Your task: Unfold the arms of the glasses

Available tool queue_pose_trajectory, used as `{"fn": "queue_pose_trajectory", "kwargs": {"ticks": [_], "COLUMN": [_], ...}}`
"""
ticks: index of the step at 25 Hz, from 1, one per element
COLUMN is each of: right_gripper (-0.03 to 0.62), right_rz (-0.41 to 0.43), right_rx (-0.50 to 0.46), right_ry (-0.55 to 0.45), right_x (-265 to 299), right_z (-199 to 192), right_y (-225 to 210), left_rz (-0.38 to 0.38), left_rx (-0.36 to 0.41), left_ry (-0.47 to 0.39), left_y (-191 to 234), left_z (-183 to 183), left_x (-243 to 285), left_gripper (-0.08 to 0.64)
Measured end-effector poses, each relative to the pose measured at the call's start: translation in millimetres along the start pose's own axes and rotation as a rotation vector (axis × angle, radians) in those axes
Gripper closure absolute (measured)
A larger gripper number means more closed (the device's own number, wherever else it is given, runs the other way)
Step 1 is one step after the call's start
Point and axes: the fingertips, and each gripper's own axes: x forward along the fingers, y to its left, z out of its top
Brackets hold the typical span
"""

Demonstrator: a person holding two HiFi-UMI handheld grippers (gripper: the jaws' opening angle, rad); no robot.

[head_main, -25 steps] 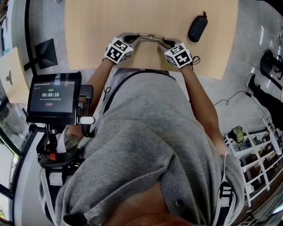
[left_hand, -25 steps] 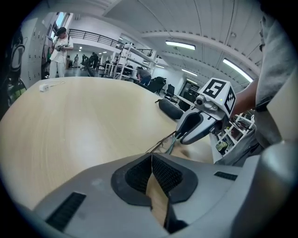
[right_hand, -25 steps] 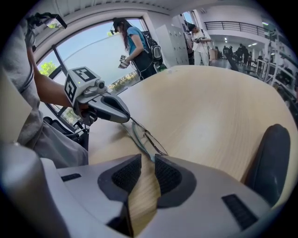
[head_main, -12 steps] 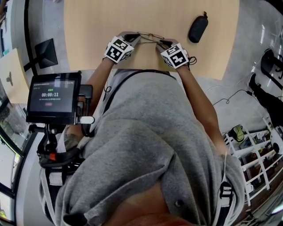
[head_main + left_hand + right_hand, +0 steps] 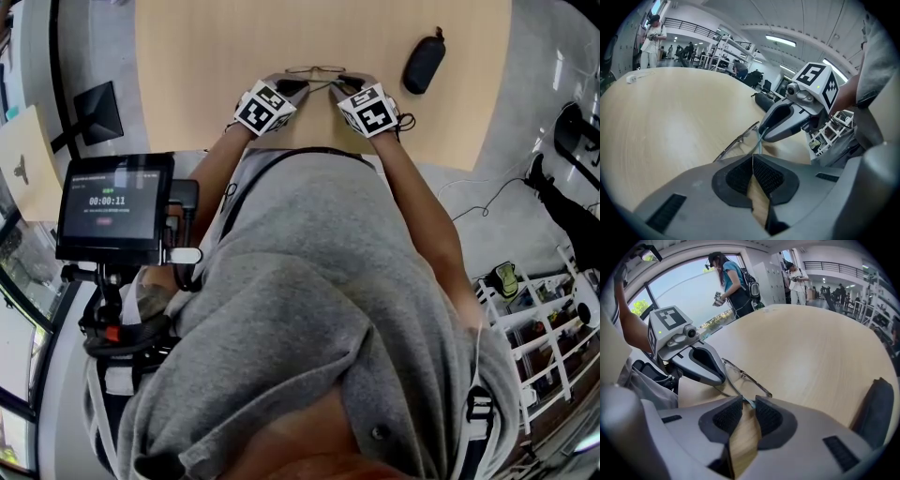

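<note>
**Item:** glasses [image 5: 315,70], thin wire frame. They lie on the table [image 5: 206,56] near its front edge, between my two grippers.

**Left gripper** [image 5: 289,86]: jaws pressed together on the tip of the left arm [image 5: 759,142].

**Right gripper** [image 5: 345,88]: jaws nearly closed, and the right arm tip [image 5: 749,401] looks nipped between them.

**Step, as I judge it:** opening both arms outward.

**Handling:** I grip lightly, swing each tip in an arc about its hinge, leave the frame flat on the wood, and stop where the hinge resists.

Left tool [image 5: 296,86] and right tool [image 5: 337,89] drew closer together; glasses [image 5: 315,69] apparently slid forward.
</note>
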Motion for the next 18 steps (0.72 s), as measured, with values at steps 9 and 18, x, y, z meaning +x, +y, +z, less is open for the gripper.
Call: {"fn": "queue_pose_trajectory", "kwargs": {"ticks": [9,18], "right_gripper": [0.503,0.508], "right_rz": [0.046,0.021], "right_rx": [-0.027,-0.046], "right_ry": [0.014,0.000], "right_x": [3.2,13.3], "right_z": [-5.1,3.4], "right_y": [22.6,21.1], "left_rz": [0.015,-0.033], "left_rx": [-0.005,-0.063], "left_ry": [-0.008,0.016], "left_y": [-4.0,-10.5], "left_z": [6.2,8.6], "left_x": [5.0,19.2], "left_gripper": [0.554,0.554]}}
